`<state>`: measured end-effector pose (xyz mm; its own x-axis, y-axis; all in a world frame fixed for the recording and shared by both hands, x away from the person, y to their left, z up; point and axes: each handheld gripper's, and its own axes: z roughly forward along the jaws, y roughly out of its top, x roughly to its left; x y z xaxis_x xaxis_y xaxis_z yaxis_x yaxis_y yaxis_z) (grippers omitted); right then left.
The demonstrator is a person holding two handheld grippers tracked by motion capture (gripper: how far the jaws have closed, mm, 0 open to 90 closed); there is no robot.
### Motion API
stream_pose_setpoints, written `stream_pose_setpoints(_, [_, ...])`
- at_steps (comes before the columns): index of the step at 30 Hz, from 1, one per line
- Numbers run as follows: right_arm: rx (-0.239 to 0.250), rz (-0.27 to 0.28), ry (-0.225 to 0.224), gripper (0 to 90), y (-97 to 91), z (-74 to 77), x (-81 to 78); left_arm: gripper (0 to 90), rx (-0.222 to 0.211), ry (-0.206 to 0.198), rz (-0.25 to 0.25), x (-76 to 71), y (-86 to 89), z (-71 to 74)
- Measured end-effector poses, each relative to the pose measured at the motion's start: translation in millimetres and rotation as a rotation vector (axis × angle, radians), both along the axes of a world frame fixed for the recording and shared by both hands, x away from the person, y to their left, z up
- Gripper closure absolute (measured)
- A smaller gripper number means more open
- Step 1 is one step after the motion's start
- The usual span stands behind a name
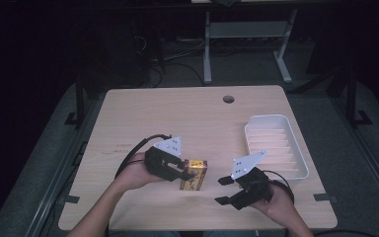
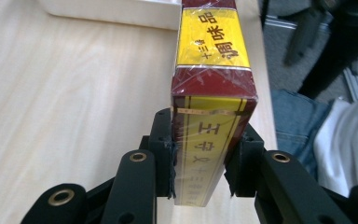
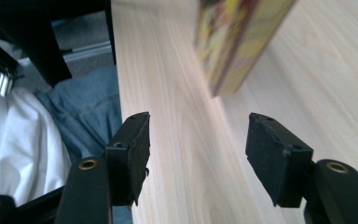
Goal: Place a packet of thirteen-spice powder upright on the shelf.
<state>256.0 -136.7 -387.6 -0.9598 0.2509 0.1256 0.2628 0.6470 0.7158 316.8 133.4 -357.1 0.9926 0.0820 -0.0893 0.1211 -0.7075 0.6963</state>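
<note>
High view: left gripper (image 1: 190, 171) clamped the box (image 1: 195, 176).
Right gripper (image 1: 223, 190): jaws wide, empty.
Advice: hold box level toward tray (image 1: 275, 121).

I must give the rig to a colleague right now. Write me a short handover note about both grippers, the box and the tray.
Left gripper: shut on the red-and-yellow seasoning box, gripping its narrow sides; the box looks raised off the wooden table.
Right gripper: open, nothing between the jaws, near the box's free end.
White ridged tray: empty, at the table's right side.
Done: box picked up by the left gripper.
Left: probably carry the box to the tray and release it there; keep the right gripper out of the path.
</note>
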Motion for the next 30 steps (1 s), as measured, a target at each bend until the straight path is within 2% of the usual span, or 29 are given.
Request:
stream_pose_setpoints(9, [-0.051,0.065,-0.021,32.6,7.7,-11.9,-12.3,67.6,-0.029,-0.028,0.078,17.3,-8.4,11.7])
stream_pose_setpoints(17, [-0.099,0.121,-0.037,29.3,18.7,-23.4,-18.7,67.6,-0.082,-0.039,0.124,31.9,-32.3,24.3])
stream_pose_setpoints(22, [-0.130,0.144,-0.057,27.2,24.0,-25.7,-23.0,67.5,-0.110,-0.041,0.123,37.5,-53.4,30.3])
stream_pose_setpoints(27, [-0.155,0.164,-0.056,26.3,27.5,-28.3,-24.3,67.5,-0.136,-0.043,0.112,41.2,-77.0,32.4])
stream_pose_setpoints(30, [-0.153,0.173,-0.060,26.2,28.0,-27.9,-24.7,67.5,-0.144,-0.045,0.100,41.9,-92.4,32.9])
